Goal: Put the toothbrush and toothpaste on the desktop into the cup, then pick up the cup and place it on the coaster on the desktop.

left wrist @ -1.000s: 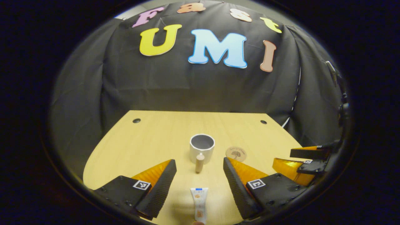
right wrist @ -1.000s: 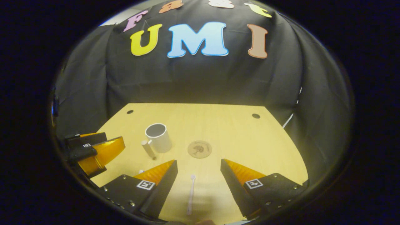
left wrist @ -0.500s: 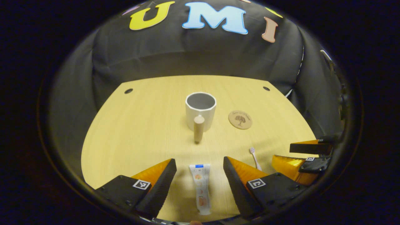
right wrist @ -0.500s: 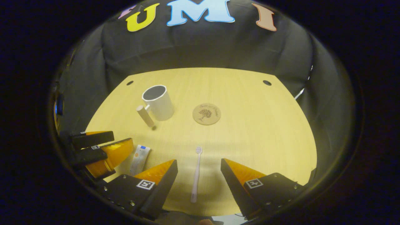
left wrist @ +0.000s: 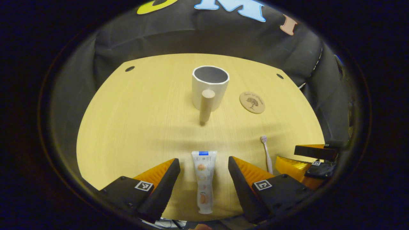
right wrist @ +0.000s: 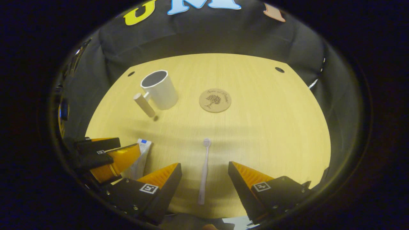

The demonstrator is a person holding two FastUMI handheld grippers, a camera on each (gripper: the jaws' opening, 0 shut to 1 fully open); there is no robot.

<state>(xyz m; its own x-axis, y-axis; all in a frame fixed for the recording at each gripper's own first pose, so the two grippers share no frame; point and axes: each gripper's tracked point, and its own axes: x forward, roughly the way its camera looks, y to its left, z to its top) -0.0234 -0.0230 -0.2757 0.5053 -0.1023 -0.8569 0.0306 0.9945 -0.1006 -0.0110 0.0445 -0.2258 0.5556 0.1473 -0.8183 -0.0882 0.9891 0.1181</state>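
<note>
Jaws spread on both, now dropped lower than a second ago: left gripper [left wrist: 204, 174] straddling toothpaste [left wrist: 203, 179], right gripper [right wrist: 204, 177] straddling toothbrush [right wrist: 204, 169]; cup [left wrist: 210, 87] empty, grasps likely next.

On the desktop [left wrist: 134, 127], toothpaste [left wrist: 203, 179] lies before the cup [left wrist: 211, 86], coaster [left wrist: 252, 102] beside it.

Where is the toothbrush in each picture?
Left gripper view: the toothbrush lies low on the right, just past the right finger, bristle end pointing away.
Right gripper view: the toothbrush lies at bottom centre, between the two fingers.
Shared landmark: the round coaster, farther back on the desktop than the brush.
</note>
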